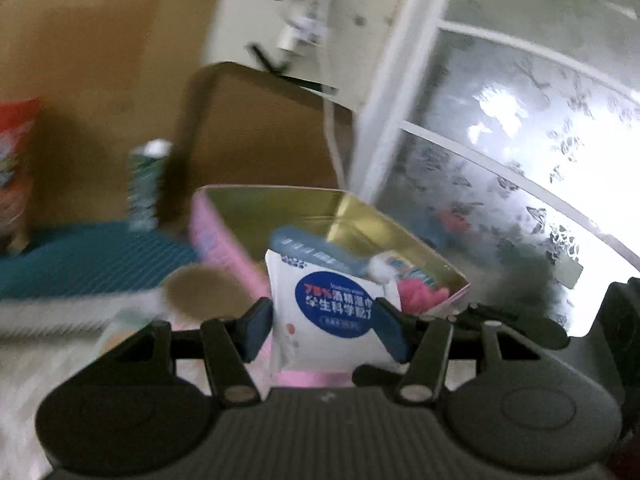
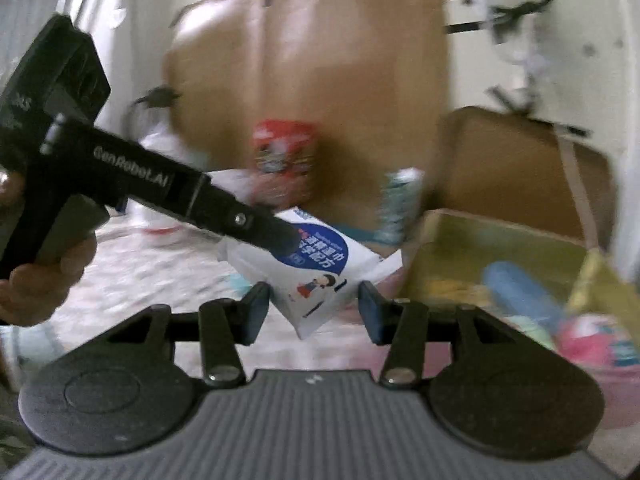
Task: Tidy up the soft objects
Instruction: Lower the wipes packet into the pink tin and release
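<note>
Left gripper [image 1: 324,320] clamps a white wipes packet [image 1: 332,304] near the pink box [image 1: 224,220], right gripper [image 2: 314,308] spread empty; next, likely boxing it.

White soft wipes packet [image 1: 332,312] with a dark blue oval label carrying white and red characters, a grey-blue top band, and a small cartoon figure on its lower face. Square open tin [image 1: 276,216], pink outside, gold inside. Pink fluffy item [image 1: 420,294] within. Teal ribbed mat [image 1: 88,260]. Red printed canister [image 2: 286,152]. Brown cardboard sheet [image 2: 320,72]. Black grippers with dark blue fingertip pads [image 1: 258,326].
</note>
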The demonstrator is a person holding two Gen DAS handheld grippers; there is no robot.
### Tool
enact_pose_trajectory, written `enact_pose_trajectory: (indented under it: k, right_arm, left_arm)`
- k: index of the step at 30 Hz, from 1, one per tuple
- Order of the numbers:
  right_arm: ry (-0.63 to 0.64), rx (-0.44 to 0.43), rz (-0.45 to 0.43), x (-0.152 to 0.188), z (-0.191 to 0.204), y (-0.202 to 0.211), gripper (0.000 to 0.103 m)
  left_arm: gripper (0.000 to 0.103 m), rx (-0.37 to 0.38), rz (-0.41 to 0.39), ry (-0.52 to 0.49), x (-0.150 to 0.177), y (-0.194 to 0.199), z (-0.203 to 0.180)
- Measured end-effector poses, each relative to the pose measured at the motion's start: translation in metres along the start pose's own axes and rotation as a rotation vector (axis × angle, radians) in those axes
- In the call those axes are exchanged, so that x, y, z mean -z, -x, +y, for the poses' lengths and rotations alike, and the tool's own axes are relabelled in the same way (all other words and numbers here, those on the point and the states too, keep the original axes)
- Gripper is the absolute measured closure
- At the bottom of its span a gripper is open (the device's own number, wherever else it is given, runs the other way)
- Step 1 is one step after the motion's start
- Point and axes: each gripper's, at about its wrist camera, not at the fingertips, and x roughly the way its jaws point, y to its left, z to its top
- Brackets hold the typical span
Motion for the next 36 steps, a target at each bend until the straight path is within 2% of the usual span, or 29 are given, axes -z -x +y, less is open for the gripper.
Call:
enact_pose_trajectory:
  k: [4,7,10,13,15,16,20,23,25,32,36]
  right_arm:
    - [-0.091,0.054,0.049,-0.004,-0.054,-0.009,0.051]
    - [-0.184,0.038,0.129,-0.007,-0.095,-0.025,0.051]
    - [-0.31,-0.01,0.248,-0.007,-0.138,-0.049,0.051]
    - [-0.417,-0.044,0.365,-0.005,-0.174,-0.076,0.051]
    - [-0.43,-0.036,0.414,-0.007,-0.189,-0.092,0.051]
    - [-0.422,-0.024,0.424,-0.009,-0.193,-0.096,0.051]
    - [-0.422,0.056,0.443,-0.016,-0.209,-0.113,0.052]
    - [-0.318,0.2,0.406,-0.013,-0.206,-0.118,0.051]
    - [-0.283,0.253,0.369,-0.009,-0.21,-0.119,0.051]
    - [-0.279,0.251,0.195,-0.014,-0.198,-0.07,0.049]
    - [-0.369,0.215,0.121,-0.004,-0.184,-0.046,0.048]
  left_arm:
    - [0.047,-0.021,0.078,-0.031,-0.028,-0.058,-0.022]
    - [0.046,-0.049,0.181,-0.015,-0.047,-0.103,-0.028]
    - [0.045,-0.098,0.293,0.002,-0.059,-0.148,-0.028]
    - [0.039,-0.135,0.383,0.064,-0.064,-0.189,-0.021]
    - [0.037,-0.156,0.42,0.123,-0.062,-0.212,-0.013]
    - [0.032,-0.157,0.43,0.151,-0.061,-0.222,-0.009]
    - [0.03,-0.155,0.396,0.235,-0.064,-0.242,0.0]
    - [0.03,-0.145,0.318,0.225,-0.066,-0.239,-0.005]
    - [0.03,-0.132,0.267,0.208,-0.066,-0.229,-0.012]
    - [0.03,-0.096,0.118,0.065,-0.065,-0.166,-0.043]
    - [0.026,-0.081,0.046,0.0,-0.047,-0.12,-0.06]
